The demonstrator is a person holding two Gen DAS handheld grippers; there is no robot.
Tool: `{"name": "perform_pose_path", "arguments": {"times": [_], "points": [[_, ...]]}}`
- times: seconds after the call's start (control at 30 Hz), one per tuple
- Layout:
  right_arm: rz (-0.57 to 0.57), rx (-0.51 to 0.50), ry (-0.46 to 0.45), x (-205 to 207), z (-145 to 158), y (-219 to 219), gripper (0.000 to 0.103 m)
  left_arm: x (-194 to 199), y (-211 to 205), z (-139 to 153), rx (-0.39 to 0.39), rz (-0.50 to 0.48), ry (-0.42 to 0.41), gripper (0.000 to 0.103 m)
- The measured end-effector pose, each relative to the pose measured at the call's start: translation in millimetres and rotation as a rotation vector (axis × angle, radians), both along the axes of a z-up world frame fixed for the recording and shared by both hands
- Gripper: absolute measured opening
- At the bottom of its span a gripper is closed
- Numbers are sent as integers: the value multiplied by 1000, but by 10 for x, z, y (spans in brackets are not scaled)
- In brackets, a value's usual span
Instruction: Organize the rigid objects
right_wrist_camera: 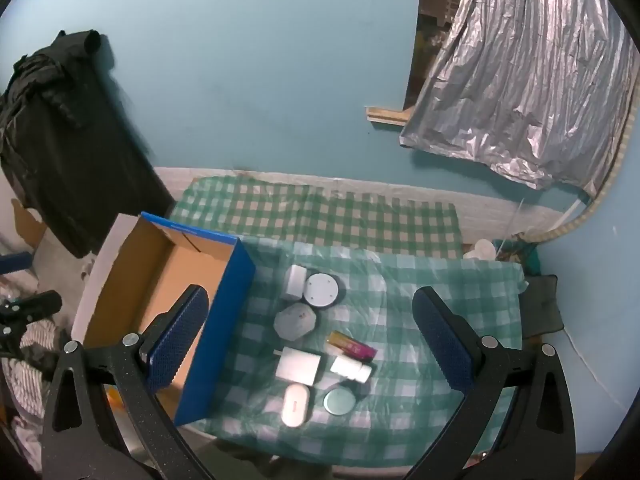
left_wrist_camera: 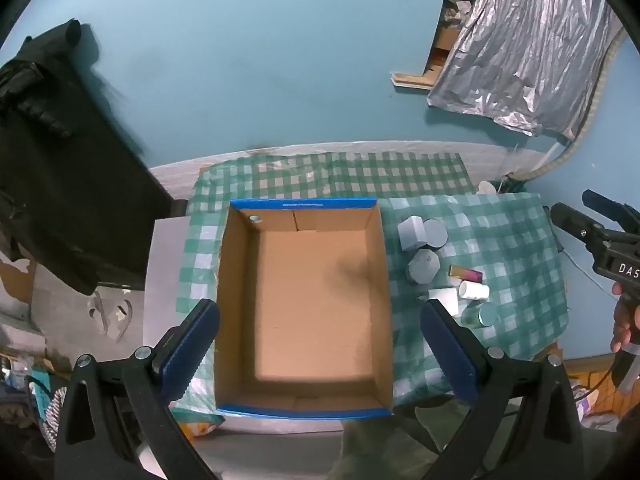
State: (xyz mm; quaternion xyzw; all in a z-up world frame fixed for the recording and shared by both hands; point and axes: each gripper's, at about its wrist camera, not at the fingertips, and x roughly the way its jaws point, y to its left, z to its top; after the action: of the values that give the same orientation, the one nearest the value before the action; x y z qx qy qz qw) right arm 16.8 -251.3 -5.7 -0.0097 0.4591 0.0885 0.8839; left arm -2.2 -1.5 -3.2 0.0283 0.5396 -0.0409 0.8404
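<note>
Nothing is packed yet: the box (left_wrist_camera: 316, 312) looks bare inside, and the step in hand, judging by the layout, is a first pick from the cluster beside it.

The left gripper (left_wrist_camera: 320, 344) hangs over the box with its jaws spread wide and nothing between them. The right gripper (right_wrist_camera: 308, 340) is likewise wide open and empty, poised above the items on the checked cloth (right_wrist_camera: 440, 304).

From the cluster's middle, in the right wrist view: a round tin (right_wrist_camera: 322, 289) at 12 o'clock touching a small white block (right_wrist_camera: 295, 280); a grey polygon (right_wrist_camera: 295, 321) just below them; a pink tube (right_wrist_camera: 352, 347) at 3 o'clock; a white bottle (right_wrist_camera: 352, 369) lying just under it; a white slab (right_wrist_camera: 300, 365) at the centre; an oval case (right_wrist_camera: 295, 404) and a round lid (right_wrist_camera: 339, 401) at 6 o'clock. The box stands at 9 o'clock.

To pick well, the right gripper should probably start with an outer piece such as the oval case or lid, where the fingers can drop on both sides without nudging neighbours. Flat pieces need the tips right down at the cloth. The touching tin and block are best left until space opens up.
</note>
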Motion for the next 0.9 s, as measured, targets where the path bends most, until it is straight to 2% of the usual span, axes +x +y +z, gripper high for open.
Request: {"name": "perform_pose_path", "arguments": {"times": [0.9], "points": [[13, -7, 10, -20, -50, -10, 102, 9, -127, -50, -10, -35, 9, 101]]}}
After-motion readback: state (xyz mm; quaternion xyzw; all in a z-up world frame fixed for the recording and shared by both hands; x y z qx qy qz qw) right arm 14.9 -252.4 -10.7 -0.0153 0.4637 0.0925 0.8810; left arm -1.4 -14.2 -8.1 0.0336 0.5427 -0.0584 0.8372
